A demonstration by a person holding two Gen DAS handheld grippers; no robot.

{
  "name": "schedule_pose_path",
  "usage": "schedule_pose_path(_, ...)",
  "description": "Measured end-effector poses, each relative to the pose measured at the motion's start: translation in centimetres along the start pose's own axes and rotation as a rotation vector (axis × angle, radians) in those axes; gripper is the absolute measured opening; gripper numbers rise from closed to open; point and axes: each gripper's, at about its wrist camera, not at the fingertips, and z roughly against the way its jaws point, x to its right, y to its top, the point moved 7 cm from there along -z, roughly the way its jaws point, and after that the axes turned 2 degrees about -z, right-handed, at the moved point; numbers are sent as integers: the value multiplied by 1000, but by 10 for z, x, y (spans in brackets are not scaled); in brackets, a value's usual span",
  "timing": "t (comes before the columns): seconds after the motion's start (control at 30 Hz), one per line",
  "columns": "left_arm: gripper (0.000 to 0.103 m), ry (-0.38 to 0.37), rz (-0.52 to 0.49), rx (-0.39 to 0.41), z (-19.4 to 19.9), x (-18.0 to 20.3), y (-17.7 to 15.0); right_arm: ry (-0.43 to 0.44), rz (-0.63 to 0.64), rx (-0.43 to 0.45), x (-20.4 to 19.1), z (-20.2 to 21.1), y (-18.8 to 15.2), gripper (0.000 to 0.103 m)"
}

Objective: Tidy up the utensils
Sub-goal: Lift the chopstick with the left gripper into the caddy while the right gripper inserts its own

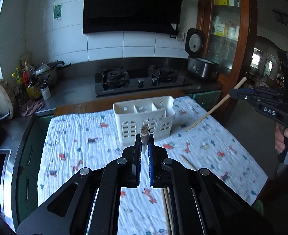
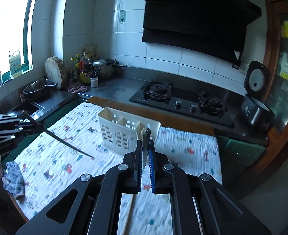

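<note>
Left tool (image 1: 144, 139) gripping dark chopstick (image 2: 69, 146), tip angled down to cloth (image 2: 56, 168)

Both the left gripper (image 1: 144, 137) and right gripper (image 2: 145, 143) are black with blue pads, silver pivot screws.

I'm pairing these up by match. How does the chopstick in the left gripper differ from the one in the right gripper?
Colour: the dark chopstick in the left gripper is nearly black, while the pale chopstick in the right gripper is light wood.
Position: the dark chopstick slants down to the left of the white utensil caddy, the pale chopstick to its right.
Shared: both are clamped near the thick end, with their tips angled down toward the patterned cloth.
</note>
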Motion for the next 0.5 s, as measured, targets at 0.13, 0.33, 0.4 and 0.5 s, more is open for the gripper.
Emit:
schedule_pose_path(0.13, 5, -1, -24, 82, 15, -1, 48, -11, 6, 8, 1, -8, 39, 7)
schedule_pose_path(0.33, 5, 47, -18, 106, -8, -15, 93, -43, 7, 12, 1, -31, 71, 7)
schedule_pose_path(0.4, 5, 46, -10, 68, -28, -21, 97, -56, 5, 1, 2, -43, 76, 7)
schedule_pose_path(0.5, 5, 63, 5, 4, -60, -32, 96, -57, -2, -25, 3, -64, 77, 7)
